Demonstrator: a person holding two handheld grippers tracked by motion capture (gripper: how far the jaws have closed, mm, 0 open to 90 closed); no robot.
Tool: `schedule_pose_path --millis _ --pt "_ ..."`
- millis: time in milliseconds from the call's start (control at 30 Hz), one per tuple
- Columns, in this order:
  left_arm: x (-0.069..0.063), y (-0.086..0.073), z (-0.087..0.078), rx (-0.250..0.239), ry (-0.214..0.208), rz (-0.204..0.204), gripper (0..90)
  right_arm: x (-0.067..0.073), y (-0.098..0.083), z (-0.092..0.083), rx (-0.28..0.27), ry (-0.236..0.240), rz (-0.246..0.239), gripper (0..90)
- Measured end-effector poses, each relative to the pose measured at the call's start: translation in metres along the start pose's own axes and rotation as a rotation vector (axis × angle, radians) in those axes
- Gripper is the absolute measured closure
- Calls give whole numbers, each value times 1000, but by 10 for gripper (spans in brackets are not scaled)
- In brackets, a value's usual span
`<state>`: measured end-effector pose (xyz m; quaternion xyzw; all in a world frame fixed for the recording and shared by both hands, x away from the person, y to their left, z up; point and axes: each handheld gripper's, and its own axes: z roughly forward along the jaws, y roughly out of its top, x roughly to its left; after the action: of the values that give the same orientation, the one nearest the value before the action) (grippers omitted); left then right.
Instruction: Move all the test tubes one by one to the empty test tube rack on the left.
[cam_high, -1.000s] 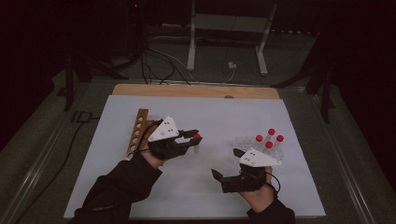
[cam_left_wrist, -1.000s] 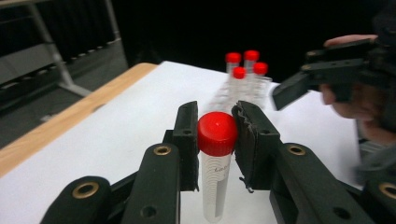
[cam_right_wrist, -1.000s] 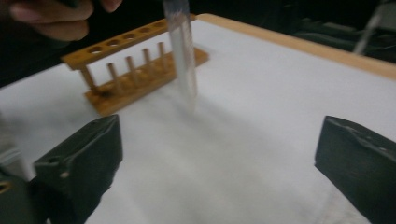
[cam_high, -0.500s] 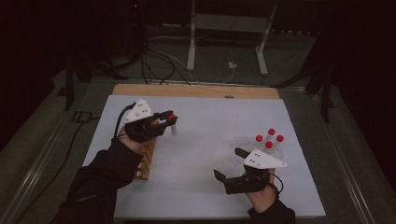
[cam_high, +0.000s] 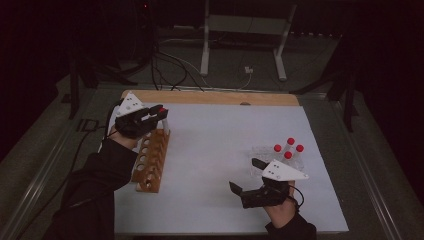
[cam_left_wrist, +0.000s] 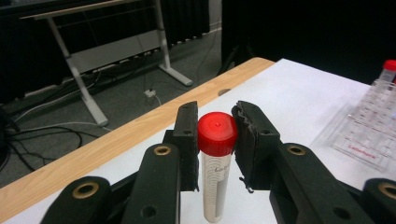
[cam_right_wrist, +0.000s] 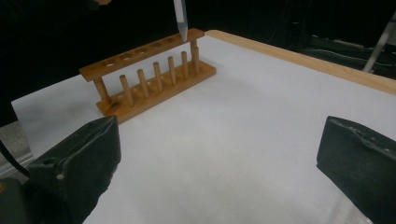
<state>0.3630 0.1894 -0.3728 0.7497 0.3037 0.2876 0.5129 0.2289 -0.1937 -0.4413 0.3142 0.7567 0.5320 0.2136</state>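
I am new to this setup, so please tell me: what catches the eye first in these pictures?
The red-capped tube stands out, clamped upright in the left tongs above the far end of the wooden rack at the table's left. At the right, more red-capped tubes stand in a clear rack, just beyond the open right tongs.

The tube looks like frosted translucent plastic with a glossy red screw cap. The rack at the left is smooth, lightly varnished wood. The clear rack at the right is glossy transparent plastic. The table top is matt white, its far edge bare wood. The left gripper has matt black plastic arms and rough rubbery pads.
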Motion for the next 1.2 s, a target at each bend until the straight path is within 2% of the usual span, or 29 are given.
schedule_pose_path --millis 367,633,800,1200 --pt "27 -4 -4 8 86 -32 723 -1 -1 0 -5 14 8 0" --pt "44 -14 4 18 145 -63 724 -1 -1 0 -6 18 10 0" --pt "49 -28 12 30 150 -102 723 -2 -1 -1 -9 18 12 0" --pt "48 -59 23 84 156 -134 723 -3 -2 -1 -5 15 16 0"
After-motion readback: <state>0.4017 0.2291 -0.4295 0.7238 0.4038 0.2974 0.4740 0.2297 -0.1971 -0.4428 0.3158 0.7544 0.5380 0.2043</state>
